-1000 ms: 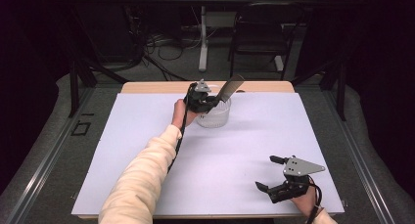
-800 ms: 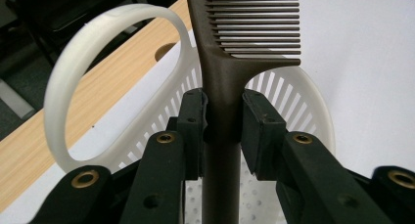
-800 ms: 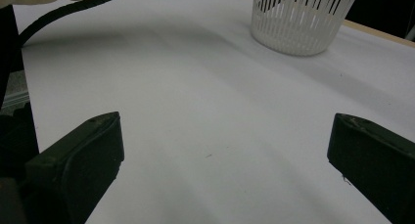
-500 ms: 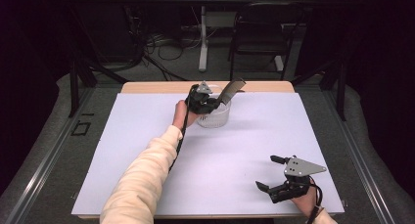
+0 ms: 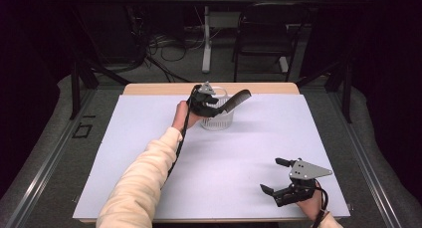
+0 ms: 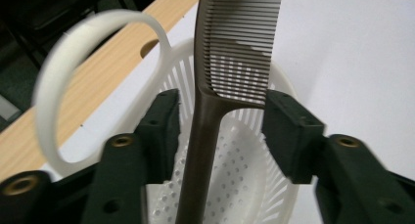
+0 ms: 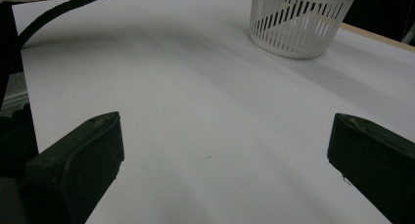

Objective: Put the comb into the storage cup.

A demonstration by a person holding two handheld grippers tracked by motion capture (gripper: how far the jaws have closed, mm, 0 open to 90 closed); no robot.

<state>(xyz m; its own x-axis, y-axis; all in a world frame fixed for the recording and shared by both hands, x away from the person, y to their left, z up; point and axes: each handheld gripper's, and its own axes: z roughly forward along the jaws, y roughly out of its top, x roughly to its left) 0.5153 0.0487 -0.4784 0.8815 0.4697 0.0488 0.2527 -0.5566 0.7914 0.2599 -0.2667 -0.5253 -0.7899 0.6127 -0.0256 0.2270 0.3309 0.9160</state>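
Two grippers show from above: the left gripper (image 5: 208, 99) over the white basket (image 5: 217, 119) at the table's far edge, half hiding it, the right gripper (image 5: 277, 176) spread wide near the front. Along the left jaws, which have just been opening, the comb (image 6: 230, 62) stands between them unpinched, its handle's end cut off in the basket. Along the right jaws, the basket's rim is cropped.

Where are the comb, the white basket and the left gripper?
comb (image 6: 240, 48), left gripper view, on its teeth.
white basket (image 5: 219, 122), high view, on its slatted wall.
left gripper (image 6: 220, 119), left gripper view, between its jaws.
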